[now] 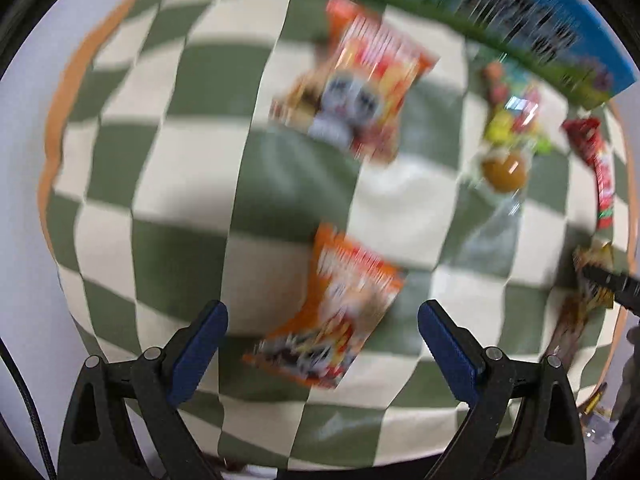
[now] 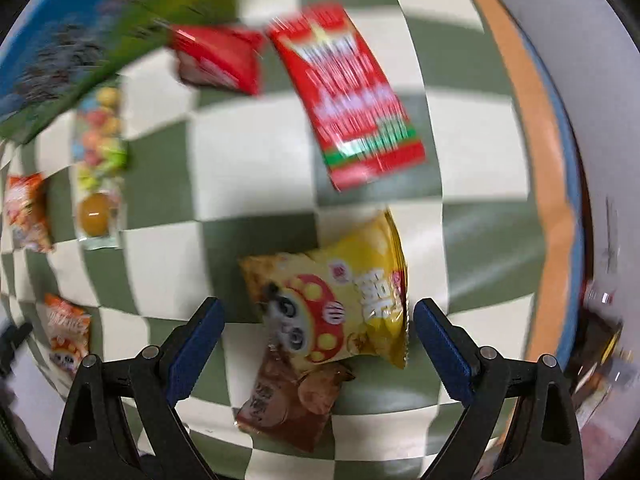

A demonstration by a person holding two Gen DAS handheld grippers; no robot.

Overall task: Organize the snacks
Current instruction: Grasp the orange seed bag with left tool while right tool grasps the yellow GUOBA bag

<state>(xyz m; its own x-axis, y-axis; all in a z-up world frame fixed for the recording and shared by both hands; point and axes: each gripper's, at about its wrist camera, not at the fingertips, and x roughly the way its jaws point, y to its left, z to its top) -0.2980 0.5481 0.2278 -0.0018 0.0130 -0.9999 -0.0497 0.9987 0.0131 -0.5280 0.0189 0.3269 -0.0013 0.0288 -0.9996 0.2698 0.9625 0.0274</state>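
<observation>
Checkered green-and-cream cloth [image 1: 192,184] covers the bench. From the left wrist, the left tool [image 1: 323,320] hangs spread wide and empty over an orange snack packet [image 1: 332,312]; a second orange packet [image 1: 360,80] lies beyond it, toward the blue box [image 1: 560,20]. From the right wrist, the right tool [image 2: 316,320] is likewise wide open and empty above a yellow chip bag [image 2: 340,300] overlapping a brown packet [image 2: 288,404]. Closing there could snag both bags together, or pinch the loose cloth.
</observation>
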